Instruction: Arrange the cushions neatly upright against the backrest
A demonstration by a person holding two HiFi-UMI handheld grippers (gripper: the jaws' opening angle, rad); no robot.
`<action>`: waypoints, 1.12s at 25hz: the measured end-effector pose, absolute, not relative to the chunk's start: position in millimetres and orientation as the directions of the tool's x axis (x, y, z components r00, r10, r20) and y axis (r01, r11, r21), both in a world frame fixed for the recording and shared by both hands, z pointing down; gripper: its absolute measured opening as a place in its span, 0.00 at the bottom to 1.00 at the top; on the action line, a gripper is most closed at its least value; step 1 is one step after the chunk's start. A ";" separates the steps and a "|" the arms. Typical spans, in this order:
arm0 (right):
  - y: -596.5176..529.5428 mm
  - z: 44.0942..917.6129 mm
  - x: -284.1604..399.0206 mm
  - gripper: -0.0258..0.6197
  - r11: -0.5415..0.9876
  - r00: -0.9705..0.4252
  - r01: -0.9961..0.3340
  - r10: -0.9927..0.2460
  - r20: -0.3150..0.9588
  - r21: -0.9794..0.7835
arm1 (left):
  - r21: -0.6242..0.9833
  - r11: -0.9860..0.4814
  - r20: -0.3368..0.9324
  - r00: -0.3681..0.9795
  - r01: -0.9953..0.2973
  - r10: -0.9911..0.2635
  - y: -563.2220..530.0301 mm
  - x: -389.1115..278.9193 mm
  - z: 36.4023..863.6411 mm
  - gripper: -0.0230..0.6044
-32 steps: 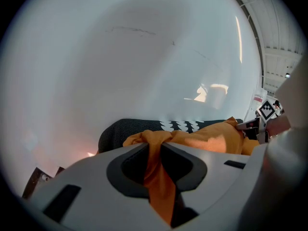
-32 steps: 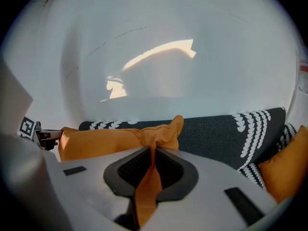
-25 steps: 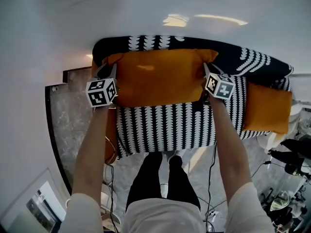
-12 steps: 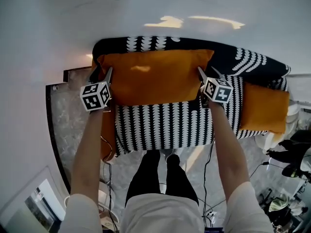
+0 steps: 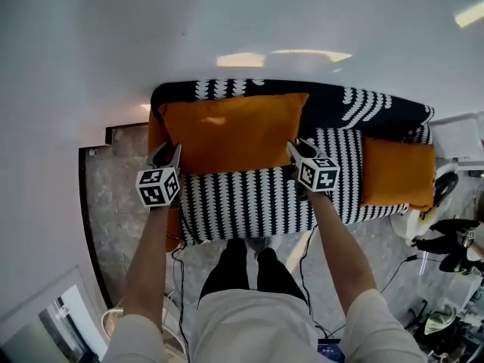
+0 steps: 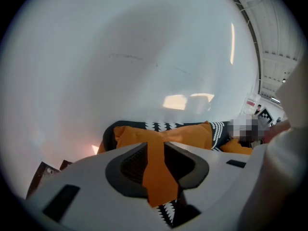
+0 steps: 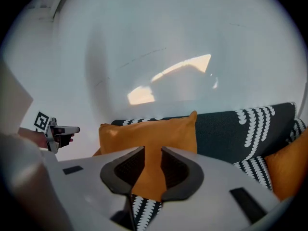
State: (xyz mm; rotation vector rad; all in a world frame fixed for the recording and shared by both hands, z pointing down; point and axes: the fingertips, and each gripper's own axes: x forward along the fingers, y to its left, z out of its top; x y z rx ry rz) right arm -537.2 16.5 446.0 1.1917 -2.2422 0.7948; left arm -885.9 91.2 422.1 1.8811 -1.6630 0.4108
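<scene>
A large orange cushion (image 5: 234, 131) stands upright against the dark backrest (image 5: 340, 100) of the black-and-white patterned sofa (image 5: 257, 199). My left gripper (image 5: 171, 154) sits just off the cushion's lower left corner, and my right gripper (image 5: 296, 149) just off its lower right corner. Both are free of the cushion. In the left gripper view the jaws (image 6: 155, 162) are closing with nothing between them; the cushion (image 6: 192, 134) shows beyond the gap. The right gripper's jaws (image 7: 148, 170) are closing too, also empty, with the cushion (image 7: 149, 134) ahead. A smaller orange cushion (image 5: 397, 171) lies at the sofa's right end.
A white wall (image 5: 227, 21) rises behind the sofa. Marble floor (image 5: 110, 203) with a dark border lies to the left, with cables (image 5: 175, 263) by the person's legs (image 5: 246, 267). An orange piece (image 5: 172, 229) shows at the sofa's left end. Clutter (image 5: 454, 255) fills the floor at right.
Both grippers let go of the large cushion's ends and drew back toward the seat front. The cushion stays leaning on the backrest.
</scene>
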 end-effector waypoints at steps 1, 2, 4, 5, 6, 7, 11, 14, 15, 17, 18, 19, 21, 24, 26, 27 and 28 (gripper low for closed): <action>25.8 439.7 -537.5 0.21 0.464 -0.520 -0.842 -0.566 0.640 -0.275 | 0.219 -0.063 0.583 0.182 -0.974 -0.792 97.3 -877.0 413.9 0.22; 36.0 433.3 -536.7 0.18 0.470 -0.531 -0.836 -0.559 0.637 -0.283 | 0.214 -0.079 0.579 0.191 -0.974 -0.792 103.6 -868.1 405.7 0.20; 59.9 421.8 -533.4 0.13 0.479 -0.545 -0.826 -0.546 0.636 -0.296 | 0.213 -0.109 0.573 0.214 -0.971 -0.791 117.3 -849.7 390.4 0.15; 71.6 416.0 -532.2 0.11 0.486 -0.551 -0.821 -0.540 0.636 -0.299 | 0.217 -0.123 0.568 0.228 -0.968 -0.791 123.6 -840.9 383.2 0.13; 82.8 409.5 -531.6 0.09 0.492 -0.559 -0.816 -0.535 0.633 -0.304 | 0.222 -0.136 0.563 0.241 -0.966 -0.791 129.5 -832.8 376.1 0.11; 93.9 402.0 -531.3 0.09 0.496 -0.568 -0.810 -0.533 0.628 -0.312 | 0.228 -0.146 0.558 0.252 -0.963 -0.791 135.6 -825.2 369.5 0.09; 144.2 368.4 -528.9 0.08 0.550 -0.606 -0.775 -0.511 0.609 -0.310 | 0.233 -0.180 0.539 0.281 -0.956 -0.795 161.1 -795.5 345.4 0.07; 175.6 344.1 -518.5 0.08 0.595 -0.630 -0.750 -0.510 0.586 -0.288 | 0.235 -0.216 0.524 0.310 -0.948 -0.793 178.4 -769.6 330.4 0.07; 182.4 334.0 -511.7 0.08 0.592 -0.635 -0.751 -0.525 0.567 -0.293 | 0.232 -0.228 0.521 0.319 -0.946 -0.792 184.3 -760.4 325.9 0.07; 194.2 310.1 -492.0 0.08 0.563 -0.638 -0.762 -0.571 0.516 -0.319 | 0.224 -0.244 0.518 0.327 -0.944 -0.791 198.0 -740.3 315.1 0.07; 201.5 297.4 -479.3 0.08 0.546 -0.635 -0.769 -0.597 0.490 -0.332 | 0.224 -0.248 0.514 0.330 -0.943 -0.792 206.0 -728.8 308.4 0.07; 209.8 285.5 -465.7 0.08 0.531 -0.630 -0.776 -0.620 0.468 -0.340 | 0.228 -0.252 0.509 0.335 -0.941 -0.793 214.5 -716.3 301.5 0.07; 227.0 266.9 -438.1 0.08 0.517 -0.617 -0.787 -0.655 0.436 -0.337 | 0.236 -0.267 0.496 0.353 -0.934 -0.793 230.0 -689.8 289.6 0.07; 251.2 250.9 -392.3 0.08 0.511 -0.598 -0.801 -0.684 0.417 -0.310 | 0.245 -0.297 0.474 0.381 -0.923 -0.794 248.0 -643.6 277.2 0.07; 269.5 243.7 -354.3 0.08 0.491 -0.578 -0.816 -0.705 0.410 -0.306 | 0.255 -0.315 0.462 0.401 -0.914 -0.791 260.0 -606.7 271.0 0.07; 278.9 240.8 -333.7 0.08 0.474 -0.566 -0.824 -0.718 0.404 -0.311 | 0.260 -0.326 0.457 0.414 -0.909 -0.787 265.2 -586.9 268.5 0.07; 288.0 238.6 -312.6 0.08 0.454 -0.552 -0.832 -0.732 0.398 -0.319 | 0.266 -0.340 0.454 0.428 -0.902 -0.781 269.4 -566.3 266.4 0.07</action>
